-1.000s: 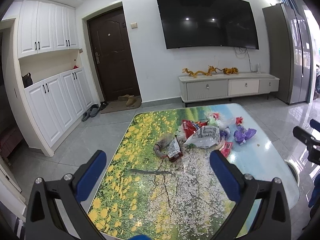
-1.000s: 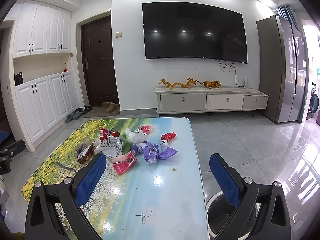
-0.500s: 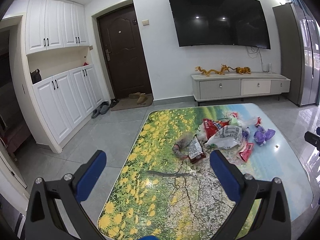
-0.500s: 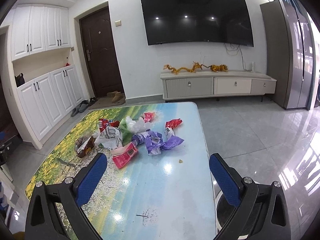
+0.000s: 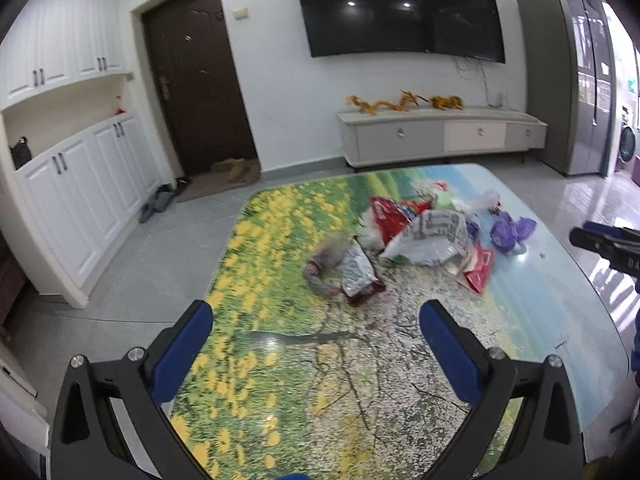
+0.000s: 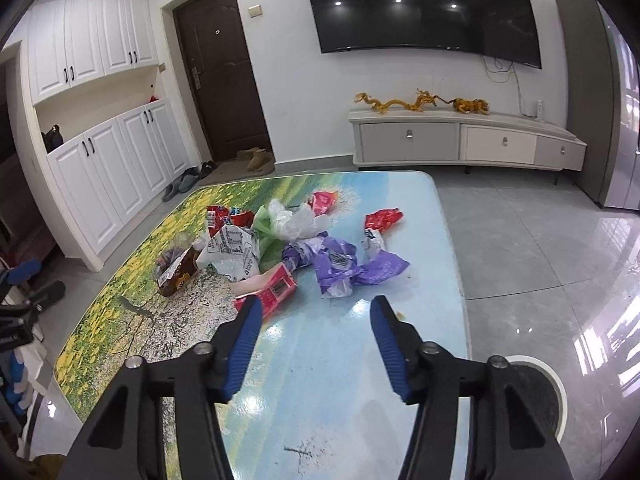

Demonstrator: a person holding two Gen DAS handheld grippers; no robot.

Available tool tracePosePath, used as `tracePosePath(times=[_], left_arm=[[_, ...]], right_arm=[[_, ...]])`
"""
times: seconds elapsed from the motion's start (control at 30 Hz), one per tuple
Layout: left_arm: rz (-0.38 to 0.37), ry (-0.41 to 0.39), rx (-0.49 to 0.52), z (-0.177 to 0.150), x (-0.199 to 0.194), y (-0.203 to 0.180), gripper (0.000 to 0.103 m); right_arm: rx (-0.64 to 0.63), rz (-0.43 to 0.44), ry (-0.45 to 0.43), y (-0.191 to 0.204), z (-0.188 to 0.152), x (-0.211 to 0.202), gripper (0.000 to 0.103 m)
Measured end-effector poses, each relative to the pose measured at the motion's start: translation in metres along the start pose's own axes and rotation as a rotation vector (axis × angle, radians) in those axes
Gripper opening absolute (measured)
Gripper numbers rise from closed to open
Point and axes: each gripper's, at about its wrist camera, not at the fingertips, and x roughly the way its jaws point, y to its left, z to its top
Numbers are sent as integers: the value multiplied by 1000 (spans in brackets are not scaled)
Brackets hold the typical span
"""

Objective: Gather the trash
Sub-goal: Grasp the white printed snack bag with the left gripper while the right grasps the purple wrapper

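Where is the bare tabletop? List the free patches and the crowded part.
Free: the table between the right gripper and its near edge, and the yellow-flower strip along its left side, ahead of the left gripper. Crowded: the far middle, from the brown packet through the white bag to the purple wrapper.

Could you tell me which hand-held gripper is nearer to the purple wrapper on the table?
Right. The right hand-held gripper hovers open just short of the purple wrapper, which lies straight ahead. The left hand-held gripper hovers farther back, with the wrapper ahead to its right.
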Motion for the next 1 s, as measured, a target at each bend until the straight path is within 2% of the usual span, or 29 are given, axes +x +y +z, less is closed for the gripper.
tracePosePath(times=[0.07,0.37,0.53,0.7,0.8,0.87,0.9,0.97,1.0], left_arm=[[-25,17,15,1,13,-5,103],[-109,154,32,18,98,-17,103],[-117,202,-10,29,134,-14,103],[-117,242,-37,37,165,-13,99],[-120,277,-36,37,179,-17,85],[-129,298,-41,37,185,-18,71],[-136,312,-49,36,188,-19,67],[-151,333,-64,33,192,-20,51],[-157,339,-71,32,192,-21,47]], right_arm=[[0,17,14,-2,4,11,47],[-9,35,92,-22,27,65,46],[-49,33,153,-26,37,110,46],[-58,44,192,-33,35,131,46],[-68,68,211,-36,32,137,46],[-86,80,217,-36,31,138,46],[-97,85,221,-35,30,138,45],[-109,105,229,-33,27,135,43],[-113,117,236,-32,24,132,42]])
